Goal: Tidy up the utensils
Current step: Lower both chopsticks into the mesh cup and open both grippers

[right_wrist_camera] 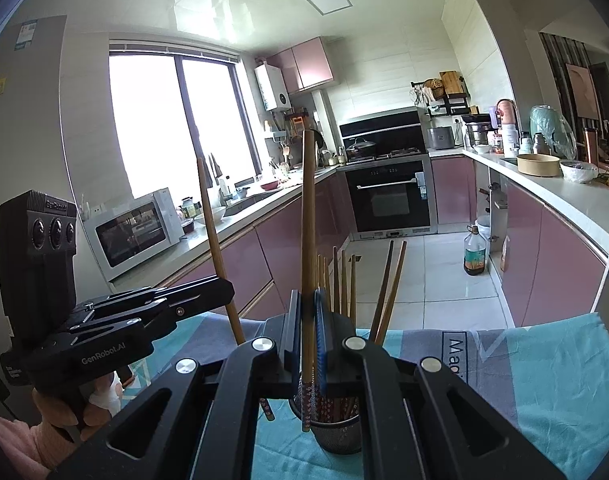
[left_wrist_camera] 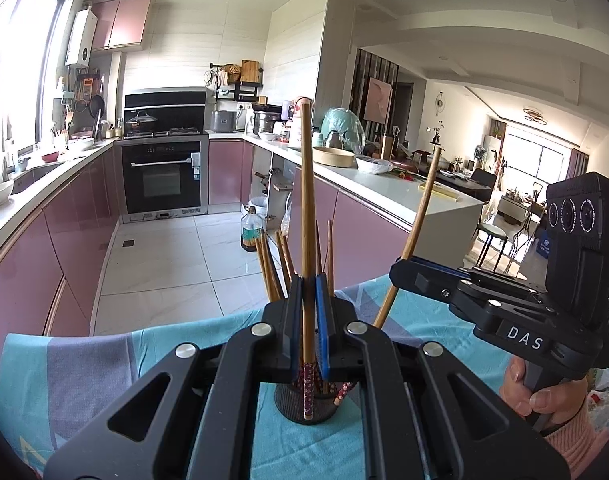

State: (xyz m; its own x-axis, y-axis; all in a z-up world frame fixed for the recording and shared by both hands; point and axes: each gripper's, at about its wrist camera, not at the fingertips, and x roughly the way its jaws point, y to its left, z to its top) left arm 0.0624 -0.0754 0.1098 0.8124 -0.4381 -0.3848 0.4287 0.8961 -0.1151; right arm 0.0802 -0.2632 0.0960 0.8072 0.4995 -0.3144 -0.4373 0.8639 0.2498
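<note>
My left gripper [left_wrist_camera: 309,312] is clamped on a single wooden chopstick [left_wrist_camera: 306,216], which stands nearly upright between the blue pads; its flower-patterned lower end hangs just in front of the dark mesh holder [left_wrist_camera: 300,404], and I cannot tell whether it touches the rim. My right gripper [right_wrist_camera: 309,320] is likewise closed tight on its own chopstick [right_wrist_camera: 308,220], upright, with the patterned tip low beside the same holder [right_wrist_camera: 336,432]. Seen from the left wrist, the right gripper [left_wrist_camera: 404,276] comes in from the right with its chopstick [left_wrist_camera: 414,236] leaning away to the right; seen from the right wrist, the left gripper [right_wrist_camera: 224,288] comes in from the left, its stick [right_wrist_camera: 216,248] tilted left. The holder stands on a blue and grey cloth [left_wrist_camera: 104,368] near me and holds a bunch of other chopsticks [right_wrist_camera: 342,280] fanning upward. A bare hand [left_wrist_camera: 544,392] in a pink sleeve [left_wrist_camera: 580,440] grips the right handle. Beyond lies the kitchen floor [left_wrist_camera: 176,256], with the oven [left_wrist_camera: 164,176] at the far end.
</note>
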